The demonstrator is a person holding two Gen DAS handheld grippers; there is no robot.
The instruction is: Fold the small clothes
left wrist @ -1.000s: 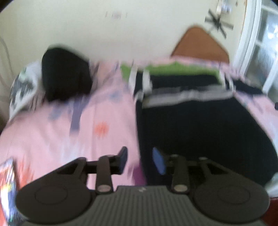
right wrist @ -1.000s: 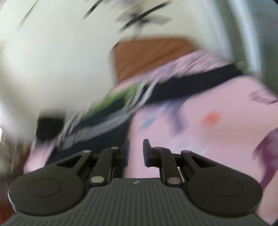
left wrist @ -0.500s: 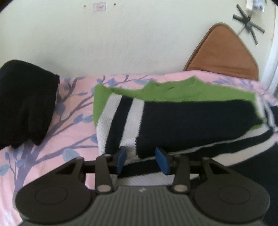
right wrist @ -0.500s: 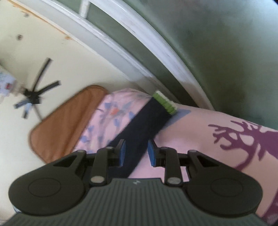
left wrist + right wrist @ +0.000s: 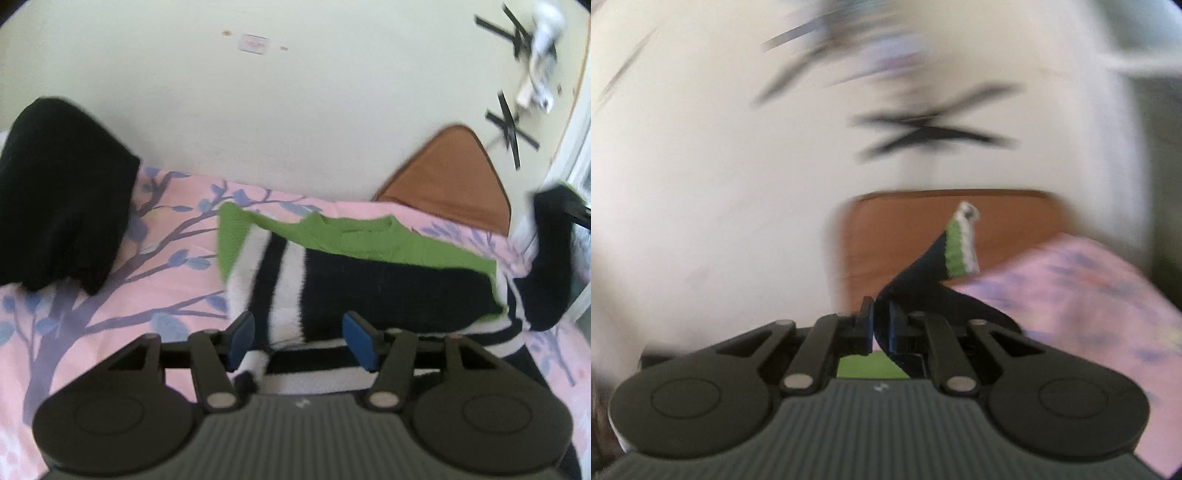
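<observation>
A small green, white and navy striped sweater (image 5: pixel 369 273) lies on the pink bedsheet (image 5: pixel 122 295), its left sleeve folded across the body. My left gripper (image 5: pixel 299 339) hovers just over the sweater's near left part; its jaws are opening and the pads press on nothing. In the right wrist view my right gripper (image 5: pixel 881 328) is shut on the sweater's navy right sleeve (image 5: pixel 919 269), lifted so the green and white cuff (image 5: pixel 960 247) sticks up. That raised sleeve (image 5: pixel 550 258) also shows at the right edge of the left wrist view.
A black folded garment (image 5: pixel 62 195) sits at the left of the bed against the cream wall (image 5: pixel 295 110). A brown cushion (image 5: pixel 450 181) leans at the back right. Black tape crosses (image 5: pixel 509 129) mark the wall.
My right gripper has shut on the navy sleeve and lifted it off the bed. My left gripper's jaws have widened over the sweater's left side, and it has shifted a little.
</observation>
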